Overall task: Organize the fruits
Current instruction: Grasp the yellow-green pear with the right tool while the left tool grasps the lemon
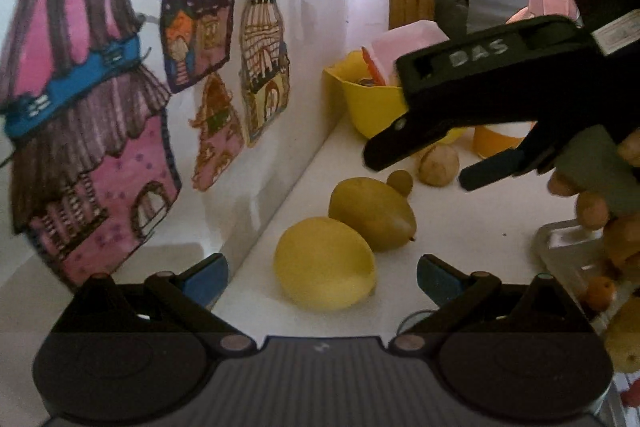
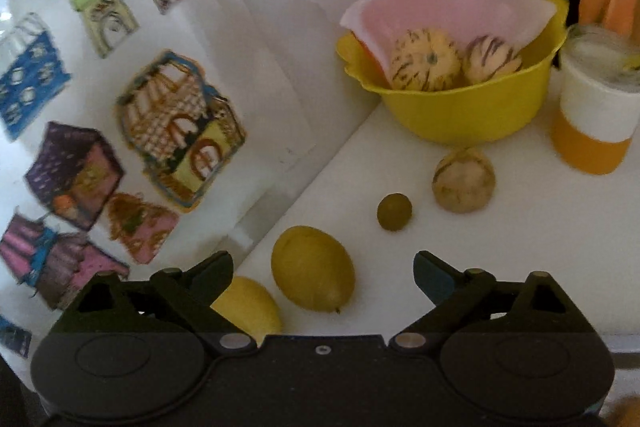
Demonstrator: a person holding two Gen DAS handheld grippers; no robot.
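- Both grippers were found with jaws spread apart and nothing held: the left gripper (image 1: 322, 273) low in the left wrist view, the right gripper (image 2: 323, 273) low in the right wrist view.
- A lemon (image 1: 325, 263) was recorded on the white shelf (image 1: 472, 227), lying directly between the left gripper's fingers, at lower centre of that frame.
- A darker yellow-green fruit (image 1: 372, 213) was noted touching the lemon, just beyond it, its long axis running from upper left to lower right.
- In the right wrist view the same fruit (image 2: 313, 269) was seen just ahead of the right gripper, left of centre, with the lemon (image 2: 248, 307) partly hidden behind the left finger.
- A small round fruit (image 2: 394, 211) and a striped fruit (image 2: 463, 179) were observed farther up the frame, apart from each other, short of the yellow bowl (image 2: 472, 111) holding two striped fruits.
- The left gripper was judged nearer to the lemon and already aligned for closing.
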